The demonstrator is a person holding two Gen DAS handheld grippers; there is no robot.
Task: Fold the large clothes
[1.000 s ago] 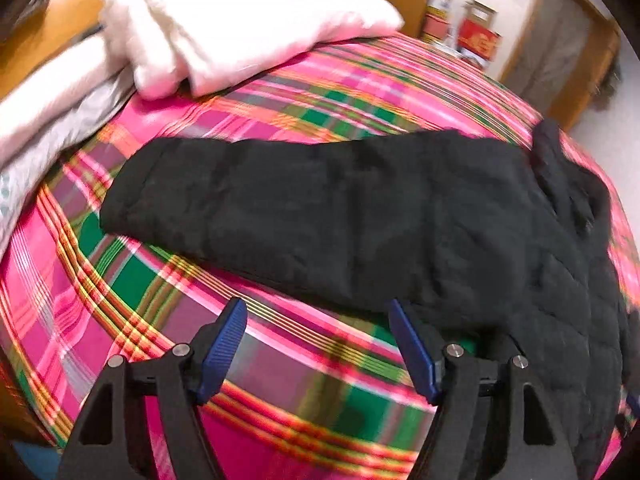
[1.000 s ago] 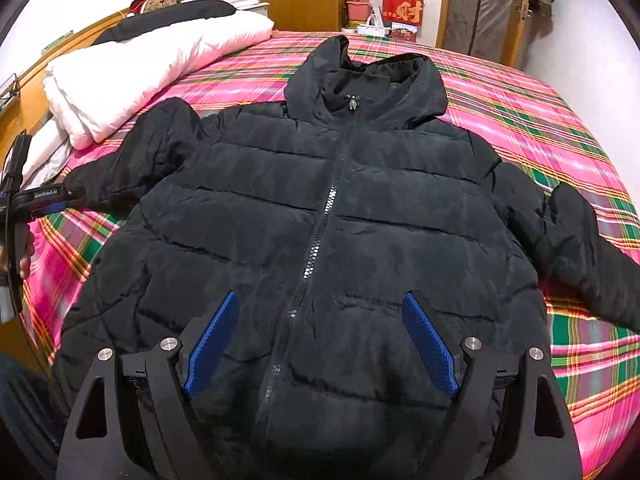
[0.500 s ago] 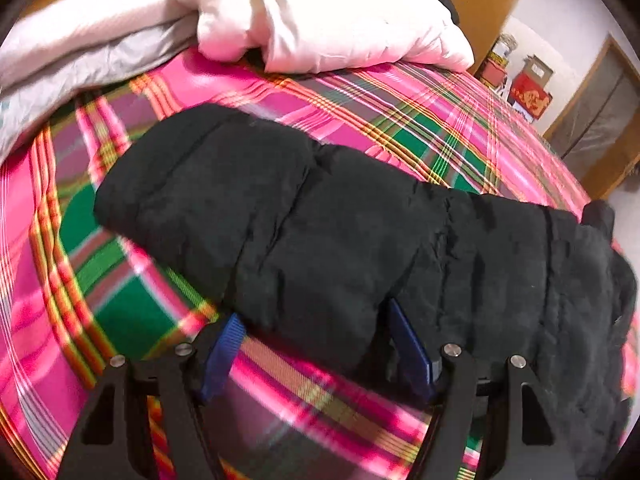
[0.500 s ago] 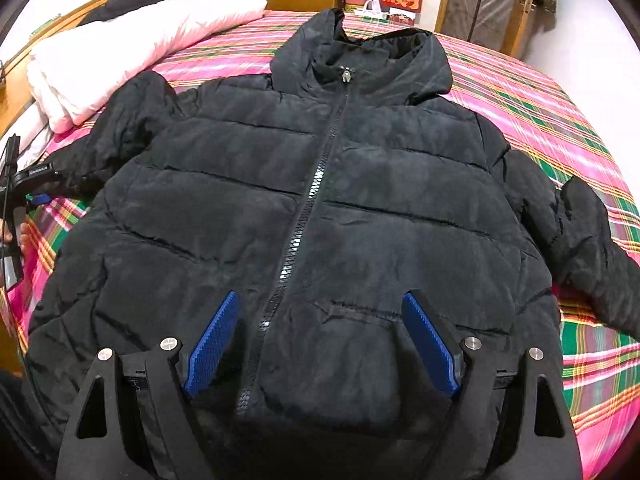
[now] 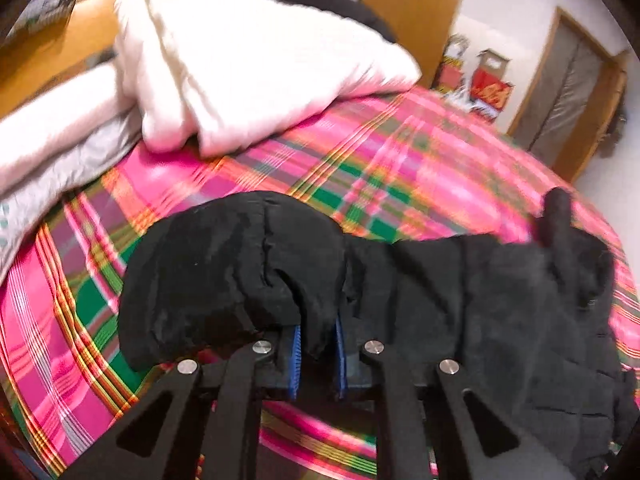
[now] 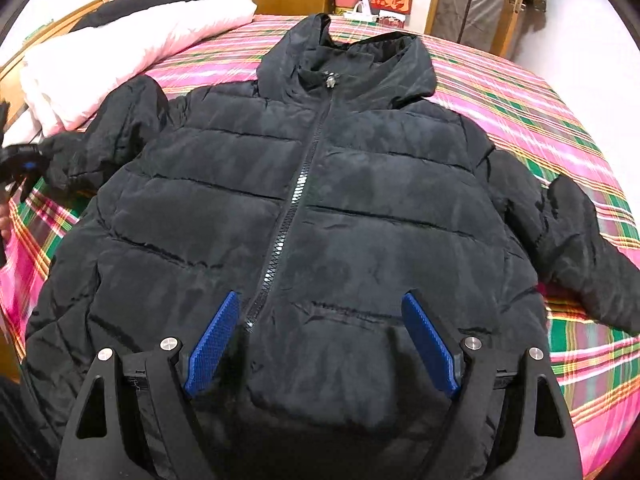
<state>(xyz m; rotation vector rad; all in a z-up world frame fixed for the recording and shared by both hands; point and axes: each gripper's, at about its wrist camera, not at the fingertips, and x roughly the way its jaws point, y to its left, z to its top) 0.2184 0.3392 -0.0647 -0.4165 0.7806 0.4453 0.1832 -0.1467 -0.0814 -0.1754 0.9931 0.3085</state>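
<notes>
While the black puffer jacket lies face up and zipped across the bed, hood toward the far edge, its sleeve near the bed's left edge is the part in hand. The left gripper is closing, its blue pads pinching a fold of that sleeve's cuff end. The right gripper hangs wide open over the hem, holding nothing. Judged from this, the first sleeve fold is starting; next, the sleeve wants carrying inward across the chest.

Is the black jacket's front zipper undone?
No, the zipper runs closed up the front of the jacket to the collar.
</notes>
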